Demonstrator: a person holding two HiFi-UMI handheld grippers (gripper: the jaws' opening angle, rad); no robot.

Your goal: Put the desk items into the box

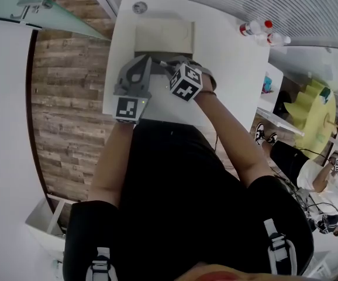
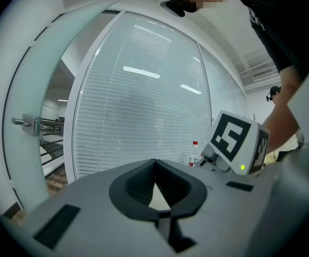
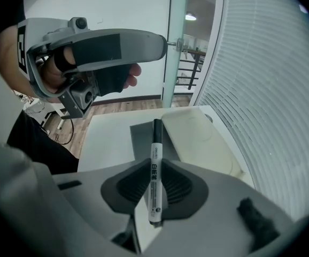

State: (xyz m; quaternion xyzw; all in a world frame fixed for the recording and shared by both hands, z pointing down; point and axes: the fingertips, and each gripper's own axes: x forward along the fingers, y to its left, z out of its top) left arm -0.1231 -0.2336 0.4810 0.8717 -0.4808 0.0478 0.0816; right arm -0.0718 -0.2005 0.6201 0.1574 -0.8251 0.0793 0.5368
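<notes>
My right gripper [image 3: 155, 164] is squeezed tight on a white marker [image 3: 156, 135] with a black cap. The marker pokes out past the tips, over the white bench [image 3: 109, 138]. Just past the cap sits the cream box [image 3: 200, 138] on that bench. My left gripper [image 2: 154, 162] is closed with nothing in it, and it is up beside the right one

One whiteboard marker [image 3: 156, 143], one cream box [image 1: 164, 36], two red-capped bottles [image 1: 252, 28], one white table [image 1: 233, 75], two grippers: left gripper [image 2: 155, 162], right gripper [image 3: 155, 164].
</notes>
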